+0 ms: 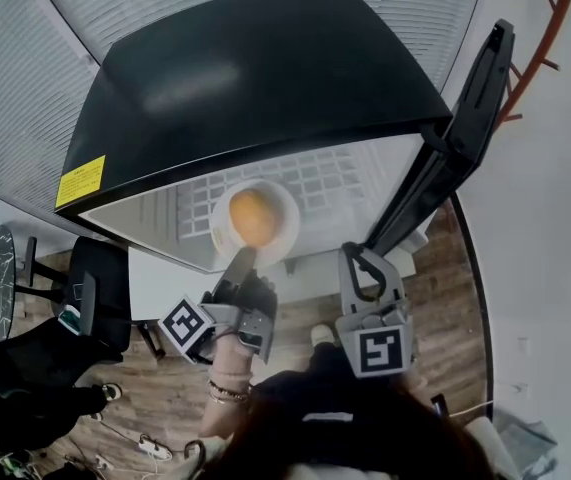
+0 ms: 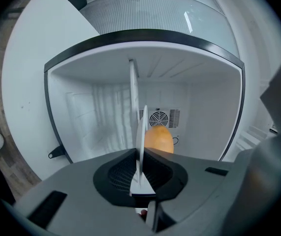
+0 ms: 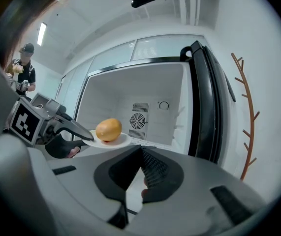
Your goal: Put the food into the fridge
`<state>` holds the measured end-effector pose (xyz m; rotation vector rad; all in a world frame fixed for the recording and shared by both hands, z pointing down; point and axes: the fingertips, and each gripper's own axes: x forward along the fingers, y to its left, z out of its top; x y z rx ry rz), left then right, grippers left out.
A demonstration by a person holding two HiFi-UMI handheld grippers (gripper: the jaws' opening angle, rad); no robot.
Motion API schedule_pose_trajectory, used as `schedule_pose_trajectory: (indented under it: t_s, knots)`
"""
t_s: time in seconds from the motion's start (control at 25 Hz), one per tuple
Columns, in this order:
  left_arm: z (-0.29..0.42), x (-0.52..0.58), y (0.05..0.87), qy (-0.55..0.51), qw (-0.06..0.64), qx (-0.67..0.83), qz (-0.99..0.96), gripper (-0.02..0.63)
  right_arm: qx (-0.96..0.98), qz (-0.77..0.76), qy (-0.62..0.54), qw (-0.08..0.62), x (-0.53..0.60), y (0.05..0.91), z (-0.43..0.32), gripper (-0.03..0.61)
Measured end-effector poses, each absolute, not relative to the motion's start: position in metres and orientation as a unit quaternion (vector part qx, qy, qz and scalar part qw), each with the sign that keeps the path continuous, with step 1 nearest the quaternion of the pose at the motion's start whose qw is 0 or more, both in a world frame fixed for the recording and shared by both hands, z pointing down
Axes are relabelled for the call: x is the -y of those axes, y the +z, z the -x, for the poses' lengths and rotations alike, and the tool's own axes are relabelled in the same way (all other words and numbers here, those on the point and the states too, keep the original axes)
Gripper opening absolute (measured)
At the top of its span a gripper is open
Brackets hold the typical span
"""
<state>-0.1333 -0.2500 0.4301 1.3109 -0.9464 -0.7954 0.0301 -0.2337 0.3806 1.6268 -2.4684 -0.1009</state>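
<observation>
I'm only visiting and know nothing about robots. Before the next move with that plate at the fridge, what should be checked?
1. Black fridge door open: ok.
2. Left gripper jaws shut on the round white plate's rim: ok.
3. Orange-yellow oval fruit sits near the plate's middle: ok.
4. Plate level: ok, roughly, in the right gripper view.
5. Plate resting on a shelf: cannot tell.
6. Right gripper empty, jaws together, apart from the plate: ok.
</observation>
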Motion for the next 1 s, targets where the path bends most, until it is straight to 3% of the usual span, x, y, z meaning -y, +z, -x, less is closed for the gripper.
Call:
schedule_pose_trajectory:
  t_s: [1.0]
  knots:
    - [0.136,0.286,0.431,-0.365,0.616,0.415,-0.561,0.044,0.831,-0.545,-0.033,0.103,0.249,0.386,-0.035,0.002]
